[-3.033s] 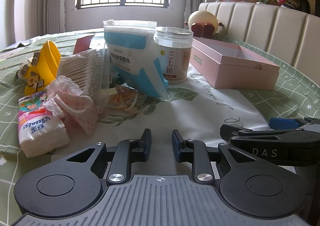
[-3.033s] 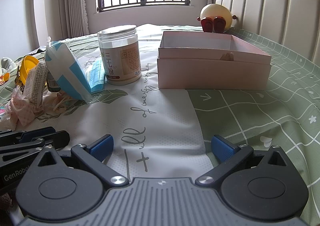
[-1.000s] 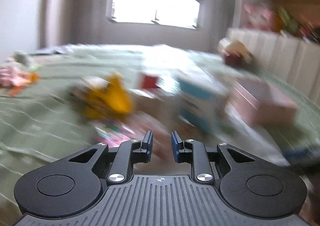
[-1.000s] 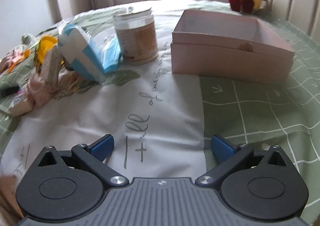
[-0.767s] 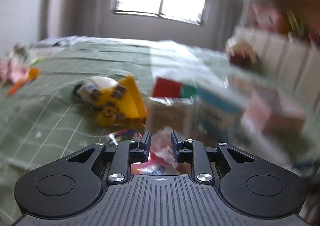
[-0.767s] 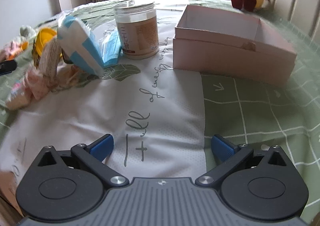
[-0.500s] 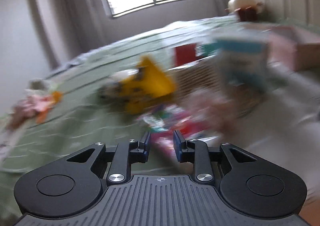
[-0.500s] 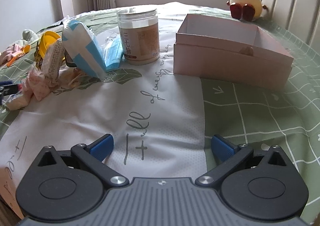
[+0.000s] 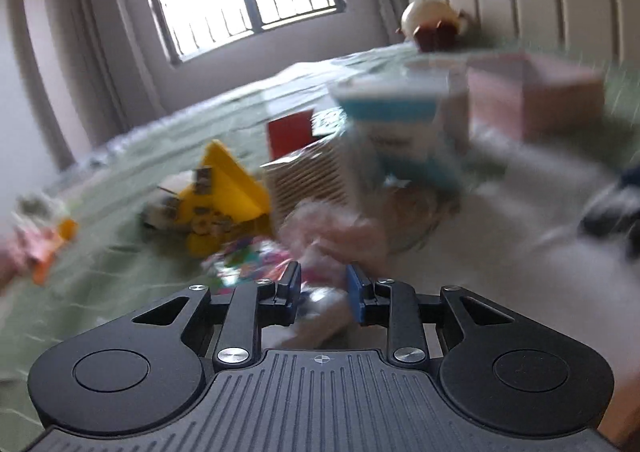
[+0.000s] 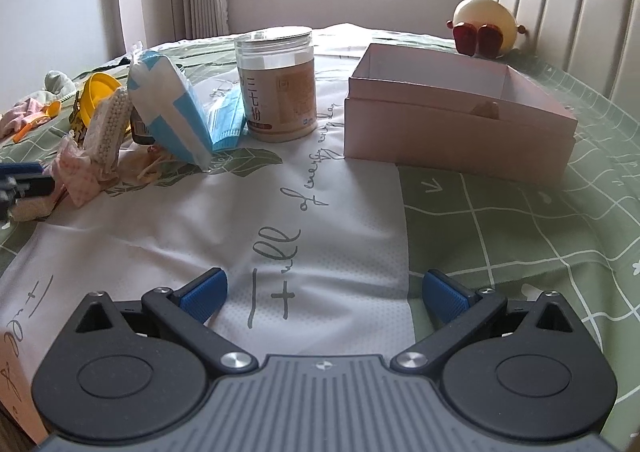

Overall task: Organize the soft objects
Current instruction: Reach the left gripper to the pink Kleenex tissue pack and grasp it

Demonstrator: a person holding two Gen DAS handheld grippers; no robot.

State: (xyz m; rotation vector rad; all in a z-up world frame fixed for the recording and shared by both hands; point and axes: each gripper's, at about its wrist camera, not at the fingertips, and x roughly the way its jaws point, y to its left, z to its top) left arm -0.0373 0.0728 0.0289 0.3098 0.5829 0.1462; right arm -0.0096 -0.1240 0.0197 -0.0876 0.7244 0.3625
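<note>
Between left gripper [image 9: 323,294] fingers, motion-blurred tissue pack [image 9: 256,264], contact unclear.

— Where is the left gripper [image 9: 322,294]?
— Low and level, its 2 blue-padded fingers a narrow gap apart. Its own view is blurred, so whether anything is pinched between them cannot be told.
— And the right gripper [image 10: 323,292]?
— Also low, pointing forward, its 2 fingers [image 10: 203,294] spread wide with nothing between them.
</note>
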